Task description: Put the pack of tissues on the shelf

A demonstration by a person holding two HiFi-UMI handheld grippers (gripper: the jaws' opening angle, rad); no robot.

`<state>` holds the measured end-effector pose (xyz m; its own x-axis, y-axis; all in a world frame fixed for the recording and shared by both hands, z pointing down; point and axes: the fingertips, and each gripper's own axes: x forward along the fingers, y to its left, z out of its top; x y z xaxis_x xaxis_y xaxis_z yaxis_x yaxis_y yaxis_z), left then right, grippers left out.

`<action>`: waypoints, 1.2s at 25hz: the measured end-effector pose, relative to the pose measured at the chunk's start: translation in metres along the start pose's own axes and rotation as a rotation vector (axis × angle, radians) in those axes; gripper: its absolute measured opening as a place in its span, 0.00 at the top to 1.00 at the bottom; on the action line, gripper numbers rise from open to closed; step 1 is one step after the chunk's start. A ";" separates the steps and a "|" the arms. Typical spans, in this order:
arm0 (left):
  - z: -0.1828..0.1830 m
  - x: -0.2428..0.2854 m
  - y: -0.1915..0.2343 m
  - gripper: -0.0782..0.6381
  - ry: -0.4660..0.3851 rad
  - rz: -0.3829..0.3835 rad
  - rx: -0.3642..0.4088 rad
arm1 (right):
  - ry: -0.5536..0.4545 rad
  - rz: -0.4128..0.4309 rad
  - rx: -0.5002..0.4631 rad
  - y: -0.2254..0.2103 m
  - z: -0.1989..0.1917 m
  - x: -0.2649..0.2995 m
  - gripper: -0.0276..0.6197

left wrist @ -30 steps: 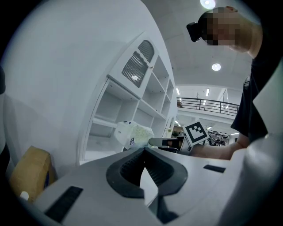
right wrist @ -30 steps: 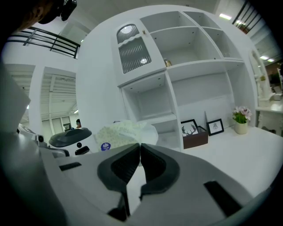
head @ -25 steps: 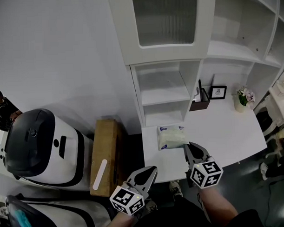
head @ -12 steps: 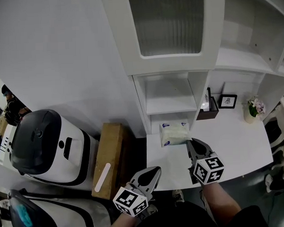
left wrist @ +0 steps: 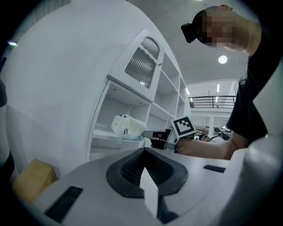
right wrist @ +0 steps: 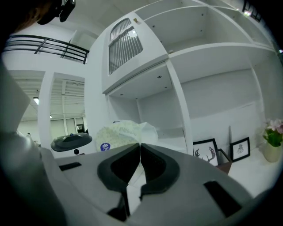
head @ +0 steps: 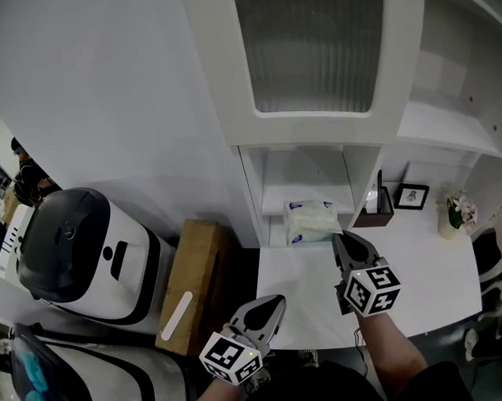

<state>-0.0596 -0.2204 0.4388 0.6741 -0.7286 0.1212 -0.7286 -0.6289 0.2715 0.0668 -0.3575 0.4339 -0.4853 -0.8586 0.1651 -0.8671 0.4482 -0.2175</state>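
The right gripper [head: 339, 237] sits right of centre in the head view, its jaws closed on the near end of the pack of tissues [head: 312, 221]. The pack is raised to the mouth of the lower compartments of the white shelf unit [head: 252, 195], just above the desk [head: 434, 267]. In the right gripper view the two dark pads meet at the middle of the frame, pinching the pale wrapper. They cover the pack's near edge, so only its rounded top and a blue round label show. From the left gripper view the pack appears level with a shelf board [left wrist: 104, 133]. Whether its underside rests on that board or hangs just over it cannot be told. The left gripper [head: 278, 300] is low in the head view, in front of the desk's edge. Its jaws are together with nothing between them, and its own grey body fills the lower half of its view. To the right of the pack on the desk stand a dark brown holder [head: 375, 213], a small framed picture [head: 412, 196] and a pot of flowers [head: 451, 216]. A cardboard box [head: 192, 280] lies on the floor beside the shelf unit. Left of it stands a white and black machine [head: 72, 251], and another at the lower left corner is cut off by the frame.
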 end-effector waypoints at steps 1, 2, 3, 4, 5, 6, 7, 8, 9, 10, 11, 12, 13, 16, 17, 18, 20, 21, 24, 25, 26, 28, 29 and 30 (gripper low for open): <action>0.000 0.003 0.002 0.89 0.000 0.004 0.001 | 0.000 0.003 -0.003 -0.002 0.001 0.004 0.95; 0.000 0.006 0.003 0.89 0.000 0.008 0.002 | -0.001 0.006 -0.005 -0.005 0.003 0.008 0.95; 0.000 0.009 0.004 0.89 -0.001 0.012 0.001 | -0.001 0.007 -0.006 -0.007 0.004 0.011 0.95; 0.000 0.013 0.006 0.89 -0.002 0.016 0.000 | -0.002 0.007 -0.007 -0.010 0.005 0.015 0.95; 0.000 0.016 0.007 0.89 -0.002 0.020 -0.002 | -0.003 0.006 -0.006 -0.013 0.006 0.018 0.95; 0.000 0.020 0.007 0.89 -0.001 0.023 -0.003 | -0.005 0.006 -0.005 -0.016 0.008 0.022 0.95; 0.000 0.023 0.008 0.89 0.000 0.025 -0.004 | -0.007 0.004 -0.004 -0.018 0.010 0.025 0.95; -0.001 0.026 0.008 0.89 0.001 0.027 -0.005 | -0.009 0.002 -0.003 -0.021 0.012 0.028 0.95; -0.001 0.029 0.008 0.89 0.002 0.028 -0.006 | -0.009 -0.001 -0.003 -0.024 0.013 0.031 0.95; -0.001 0.032 0.008 0.89 0.003 0.030 -0.006 | -0.008 -0.004 -0.003 -0.026 0.015 0.034 0.95; -0.001 0.034 0.009 0.89 0.004 0.032 -0.007 | -0.007 -0.007 -0.002 -0.029 0.015 0.037 0.95; -0.002 0.037 0.009 0.89 0.004 0.035 -0.008 | -0.004 -0.009 -0.002 -0.031 0.016 0.041 0.95; -0.001 0.039 0.010 0.89 0.004 0.037 -0.009 | -0.001 -0.011 -0.002 -0.034 0.017 0.044 0.95; -0.001 0.045 0.010 0.89 0.003 0.044 -0.010 | 0.006 -0.018 -0.002 -0.040 0.018 0.052 0.95; -0.001 0.046 0.010 0.89 0.004 0.045 -0.011 | 0.007 -0.021 0.000 -0.041 0.019 0.054 0.95; -0.001 0.048 0.010 0.89 0.004 0.045 -0.011 | 0.008 -0.024 0.003 -0.043 0.019 0.056 0.94; -0.001 0.053 0.008 0.89 0.007 0.045 -0.011 | 0.008 -0.032 0.011 -0.047 0.020 0.061 0.95; -0.001 0.055 0.008 0.89 0.008 0.045 -0.011 | 0.008 -0.035 0.014 -0.049 0.020 0.063 0.95; -0.001 0.062 0.006 0.89 0.010 0.045 -0.006 | 0.008 -0.045 0.017 -0.053 0.020 0.068 0.95; 0.000 0.064 0.006 0.89 0.010 0.045 -0.005 | 0.009 -0.048 0.018 -0.055 0.020 0.070 0.95; 0.000 0.066 0.006 0.89 0.011 0.047 -0.003 | 0.010 -0.050 0.020 -0.057 0.019 0.071 0.94; 0.000 0.070 0.006 0.89 0.013 0.050 -0.002 | 0.013 -0.055 0.024 -0.061 0.019 0.075 0.95; 0.000 0.072 0.006 0.89 0.013 0.052 -0.003 | 0.015 -0.057 0.026 -0.063 0.019 0.076 0.94; 0.000 0.073 0.006 0.89 0.014 0.053 -0.004 | 0.017 -0.060 0.026 -0.064 0.018 0.078 0.95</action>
<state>-0.0146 -0.2776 0.4493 0.6362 -0.7570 0.1488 -0.7628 -0.5884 0.2682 0.0867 -0.4578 0.4429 -0.4346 -0.8792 0.1950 -0.8916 0.3895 -0.2311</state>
